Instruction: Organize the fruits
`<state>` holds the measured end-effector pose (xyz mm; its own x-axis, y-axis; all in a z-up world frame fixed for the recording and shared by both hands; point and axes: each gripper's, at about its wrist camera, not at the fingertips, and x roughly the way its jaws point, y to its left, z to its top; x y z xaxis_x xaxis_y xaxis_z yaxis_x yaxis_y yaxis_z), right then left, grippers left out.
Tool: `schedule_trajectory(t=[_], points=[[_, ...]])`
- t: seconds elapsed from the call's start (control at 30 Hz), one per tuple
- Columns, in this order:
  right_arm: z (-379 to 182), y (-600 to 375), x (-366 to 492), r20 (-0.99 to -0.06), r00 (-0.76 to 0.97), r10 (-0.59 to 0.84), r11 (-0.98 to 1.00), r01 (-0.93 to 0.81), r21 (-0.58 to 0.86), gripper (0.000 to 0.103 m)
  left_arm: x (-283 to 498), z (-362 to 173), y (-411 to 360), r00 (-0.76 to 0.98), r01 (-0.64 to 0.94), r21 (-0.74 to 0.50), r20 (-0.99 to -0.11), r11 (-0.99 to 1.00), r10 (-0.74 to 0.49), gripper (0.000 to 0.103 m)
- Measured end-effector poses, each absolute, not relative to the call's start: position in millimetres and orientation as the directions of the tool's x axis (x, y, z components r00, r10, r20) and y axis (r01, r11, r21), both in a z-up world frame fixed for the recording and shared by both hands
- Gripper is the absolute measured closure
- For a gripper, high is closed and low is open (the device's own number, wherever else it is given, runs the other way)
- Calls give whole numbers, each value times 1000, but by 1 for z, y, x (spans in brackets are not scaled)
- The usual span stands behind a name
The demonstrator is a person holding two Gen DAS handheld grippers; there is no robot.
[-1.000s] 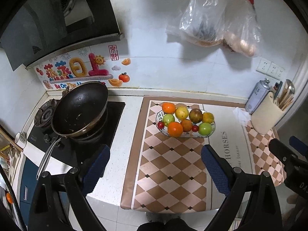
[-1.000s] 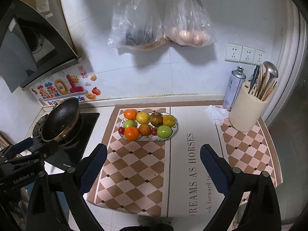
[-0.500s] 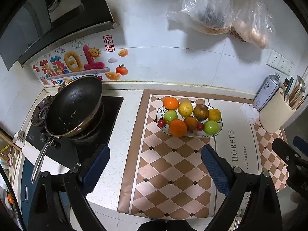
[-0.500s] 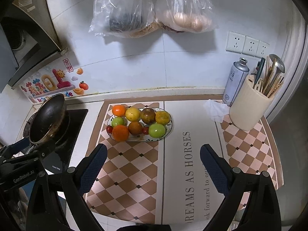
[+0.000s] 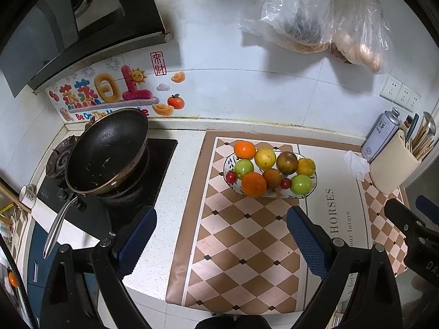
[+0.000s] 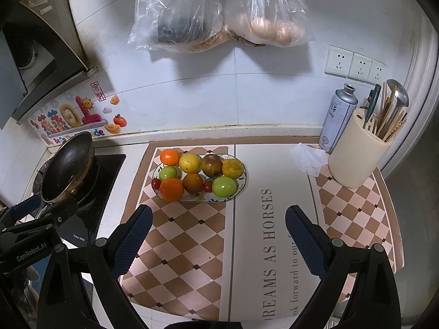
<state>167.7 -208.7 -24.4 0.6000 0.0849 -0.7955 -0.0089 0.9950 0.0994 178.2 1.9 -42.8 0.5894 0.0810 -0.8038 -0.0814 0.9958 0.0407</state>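
An oval patterned plate (image 5: 309,193) (image 6: 241,185) sits on the checked counter mat, piled with oranges, green apples, a yellow citrus, a dark round fruit and small red tomatoes. A large orange (image 5: 253,184) (image 6: 171,189) lies at its near left, a green apple (image 5: 301,184) (image 6: 224,186) at its near right. My left gripper (image 5: 221,237) is open and empty, held above the mat in front of the plate. My right gripper (image 6: 218,235) is open and empty, also short of the plate. Each gripper shows at the edge of the other's view.
A black wok (image 5: 107,155) (image 6: 67,166) sits on the stove at the left. A cream utensil holder (image 6: 356,155), a spray can (image 6: 338,116) and a crumpled tissue (image 6: 308,159) stand at the right. Two plastic bags (image 6: 216,11) hang on the wall above.
Both grippers have moved closer to the counter and the plate, which now looks larger. Both stay open and empty.
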Motion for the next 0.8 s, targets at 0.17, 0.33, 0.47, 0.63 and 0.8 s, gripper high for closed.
schedule_trajectory(t=[0.17, 0.33, 0.47, 0.63, 0.8], points=[[-23, -206, 166, -793, 603, 92, 995, -18, 102, 3, 178, -43, 2, 589, -80, 40, -804, 996, 80, 6], [-22, -205, 164, -792, 603, 96, 994, -21, 104, 3, 175, -40, 0, 593, -77, 38, -801, 996, 77, 6], [-21, -204, 162, -792, 603, 96, 994, -25, 102, 3, 169, -35, -5, 599, -69, 39, -797, 997, 73, 6], [-20, -204, 157, -793, 602, 97, 994, -25, 102, 3, 162, -34, -10, 607, -51, 41, -792, 998, 64, 6], [-20, -205, 152, -792, 603, 96, 994, -24, 102, 3, 159, -33, -11, 613, -47, 33, -788, 998, 55, 6]])
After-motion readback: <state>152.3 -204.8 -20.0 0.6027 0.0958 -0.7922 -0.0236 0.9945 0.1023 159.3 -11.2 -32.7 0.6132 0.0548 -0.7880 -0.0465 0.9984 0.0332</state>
